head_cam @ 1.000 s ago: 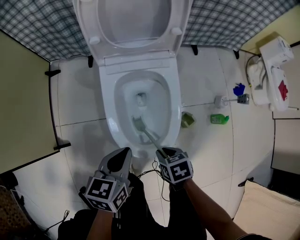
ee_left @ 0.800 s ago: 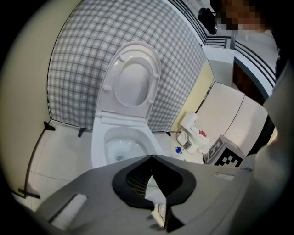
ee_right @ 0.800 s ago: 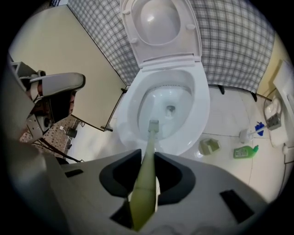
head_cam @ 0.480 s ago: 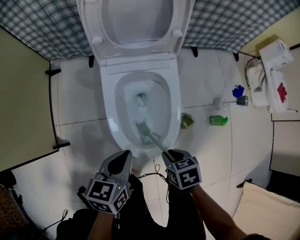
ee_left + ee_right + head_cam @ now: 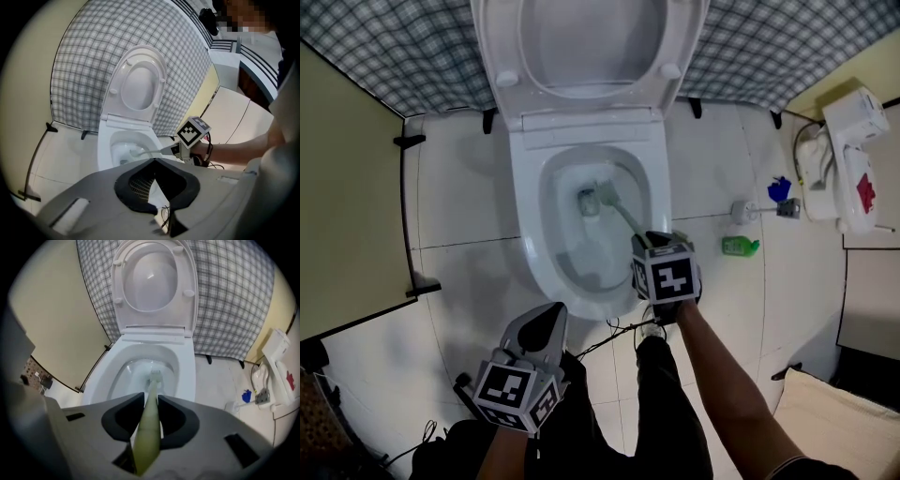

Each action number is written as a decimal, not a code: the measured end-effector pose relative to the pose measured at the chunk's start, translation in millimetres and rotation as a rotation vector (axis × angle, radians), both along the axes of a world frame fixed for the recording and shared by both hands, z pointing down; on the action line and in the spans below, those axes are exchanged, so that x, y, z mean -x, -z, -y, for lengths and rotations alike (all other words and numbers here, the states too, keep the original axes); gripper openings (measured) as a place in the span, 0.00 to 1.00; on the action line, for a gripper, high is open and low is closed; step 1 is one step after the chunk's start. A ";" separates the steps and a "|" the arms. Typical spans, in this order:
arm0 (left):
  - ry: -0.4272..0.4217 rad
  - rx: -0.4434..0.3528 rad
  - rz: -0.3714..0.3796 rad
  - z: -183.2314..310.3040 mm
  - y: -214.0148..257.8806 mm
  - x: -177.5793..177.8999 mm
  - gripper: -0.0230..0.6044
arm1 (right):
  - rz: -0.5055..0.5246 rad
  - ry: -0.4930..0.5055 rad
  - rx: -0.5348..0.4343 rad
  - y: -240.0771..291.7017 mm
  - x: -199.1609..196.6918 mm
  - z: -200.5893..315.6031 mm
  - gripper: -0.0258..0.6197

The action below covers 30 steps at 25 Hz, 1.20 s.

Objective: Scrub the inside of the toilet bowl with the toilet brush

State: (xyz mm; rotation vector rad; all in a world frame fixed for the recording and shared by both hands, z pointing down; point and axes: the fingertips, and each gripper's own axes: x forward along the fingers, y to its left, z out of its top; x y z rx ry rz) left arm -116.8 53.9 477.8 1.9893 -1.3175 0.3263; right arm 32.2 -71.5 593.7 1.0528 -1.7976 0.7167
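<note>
Seen from the head, the raised seat and lid [image 5: 591, 47] were cut off at the far edge, and the pale cushion [image 5: 834, 412] at the near right was only partly in frame. The right gripper [image 5: 647, 242] hovered over the right rim of the toilet bowl [image 5: 525, 239], its jaws clamped on the pale green handle of the toilet brush [image 5: 623, 217]. The gripper's body hid the near end of that handle. The brush head lay deep inside the bowl, near the drain at the far end; its bristles were blurred and hard to make out. The left gripper [image 5: 544, 319] was held low, near the person's legs and just short of the bowl's near end, jaws closed together with nothing between them. A thin dark cable [image 5: 614, 333] lay on the white tiles between the two grippers. To the right of the bowl, on the floor, lay a green bottle [image 5: 739, 246], and farther off a small blue item [image 5: 779, 189] too small to identify, beside a white appliance [image 5: 848, 159]. A checked cloth [image 5: 375, 56] hung behind the toilet, and a beige partition [image 5: 347, 206] stood at the left.
</note>
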 end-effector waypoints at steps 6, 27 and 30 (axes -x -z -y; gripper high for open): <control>0.012 0.004 -0.002 -4.6 -4.7 7.2 0.04 | -0.069 0.013 0.004 -9.6 -2.4 12.5 0.21; 0.017 -0.017 -0.032 -7.9 5.6 0.3 0.04 | -0.096 0.037 -0.022 20.7 -26.1 -18.7 0.21; 0.023 -0.011 -0.033 -11.2 3.0 1.6 0.04 | -0.133 0.068 -0.086 25.6 -15.9 20.3 0.21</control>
